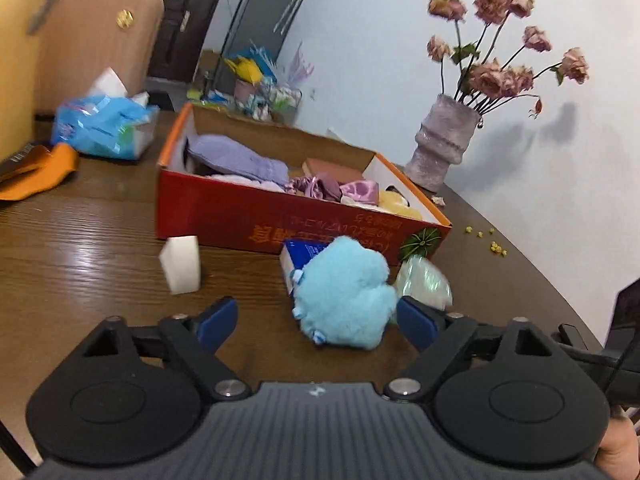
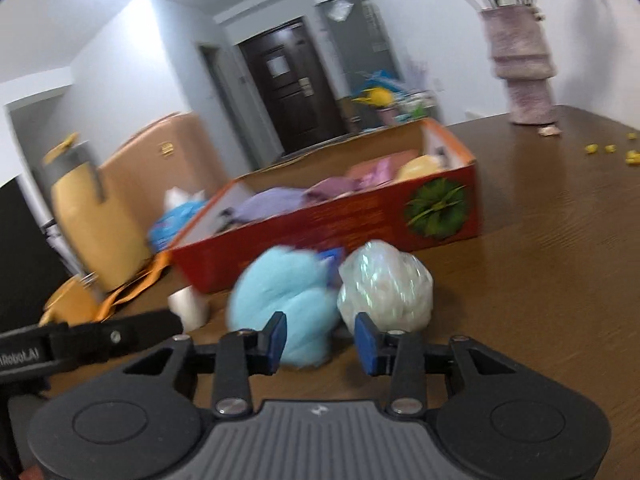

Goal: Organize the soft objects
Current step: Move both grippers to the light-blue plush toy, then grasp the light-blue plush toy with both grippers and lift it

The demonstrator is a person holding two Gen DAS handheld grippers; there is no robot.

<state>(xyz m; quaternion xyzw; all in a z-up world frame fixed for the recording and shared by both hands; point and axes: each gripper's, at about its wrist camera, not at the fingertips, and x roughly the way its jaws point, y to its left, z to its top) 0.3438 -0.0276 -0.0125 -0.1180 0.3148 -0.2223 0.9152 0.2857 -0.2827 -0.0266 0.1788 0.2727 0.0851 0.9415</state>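
A fluffy light-blue plush (image 1: 346, 292) lies on the wooden table in front of a red cardboard box (image 1: 248, 216) holding purple cloth, satin scrunchies and yellow soft items. My left gripper (image 1: 316, 320) is open, its right pad close beside the plush. A shiny pale-green bath pouf (image 1: 424, 280) sits right of the plush, and a white sponge block (image 1: 182, 264) to the left. In the right wrist view, my right gripper (image 2: 320, 340) is open just before the plush (image 2: 280, 300) and the pouf (image 2: 386, 286), with the box (image 2: 320, 224) behind.
A blue-and-white small box (image 1: 298, 254) lies behind the plush. A vase of dried roses (image 1: 444, 142) stands at the back right, a blue tissue pack (image 1: 102, 126) at the back left, orange cloth (image 1: 36, 176) far left. Yellow crumbs (image 1: 494, 244) dot the table.
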